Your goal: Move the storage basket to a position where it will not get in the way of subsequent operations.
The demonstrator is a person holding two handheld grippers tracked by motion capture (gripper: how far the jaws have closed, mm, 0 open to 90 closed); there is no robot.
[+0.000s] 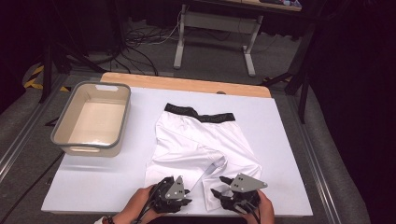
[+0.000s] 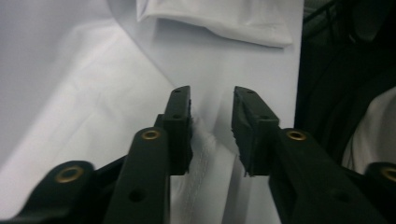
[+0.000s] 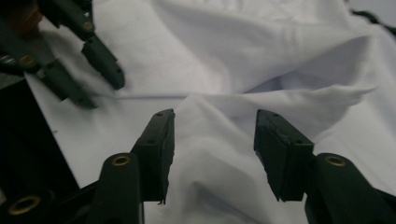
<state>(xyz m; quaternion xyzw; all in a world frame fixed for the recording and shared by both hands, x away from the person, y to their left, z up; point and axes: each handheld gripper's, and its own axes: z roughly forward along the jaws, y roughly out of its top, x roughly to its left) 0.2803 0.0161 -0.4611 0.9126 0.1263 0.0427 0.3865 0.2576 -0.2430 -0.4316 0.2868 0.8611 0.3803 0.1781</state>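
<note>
High view: white shorts with a black waistband lie flat at mid-table, right of a grey bin. The left gripper and right gripper sit at the two leg hems on the near edge.

Left gripper view: left gripper, jaws narrowly parted, hem fabric lying beneath the gap, not pinched.

Right gripper view: right gripper, jaws moderately wide, straddling a raised fold of the shorts without pressing it; the left gripper lies beyond.
</note>
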